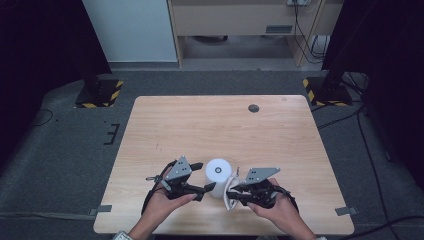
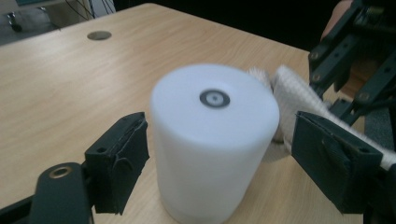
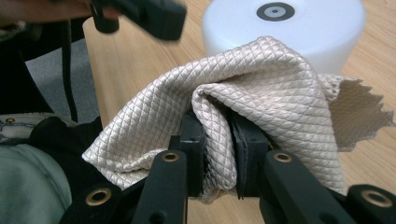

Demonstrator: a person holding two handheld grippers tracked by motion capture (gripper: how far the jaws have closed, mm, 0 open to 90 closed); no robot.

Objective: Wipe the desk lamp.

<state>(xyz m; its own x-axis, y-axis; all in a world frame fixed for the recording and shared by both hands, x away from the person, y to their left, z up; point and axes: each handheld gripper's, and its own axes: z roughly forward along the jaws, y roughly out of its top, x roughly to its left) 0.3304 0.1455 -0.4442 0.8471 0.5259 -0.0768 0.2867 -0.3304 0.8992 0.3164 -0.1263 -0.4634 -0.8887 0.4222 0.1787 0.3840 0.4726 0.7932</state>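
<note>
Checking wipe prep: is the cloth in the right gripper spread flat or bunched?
Bunched. The cloth is folded over itself and pinched between the right gripper jaws, beside the white cylinder.

White cylinder (image 1: 218,177) with 1 grey ring mark on top, upright near table's front edge. Cream quilted cloth (image 3: 261,98), bunched and folded, held off the table just beside the cylinder's right side.

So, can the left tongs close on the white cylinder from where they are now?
Probably yes. The left tongs are open, with one jaw on each side of the white cylinder and nothing between them. The cloth, held in the right tongs, lies beside the cylinder, behind one jaw, not in the gap.
</note>
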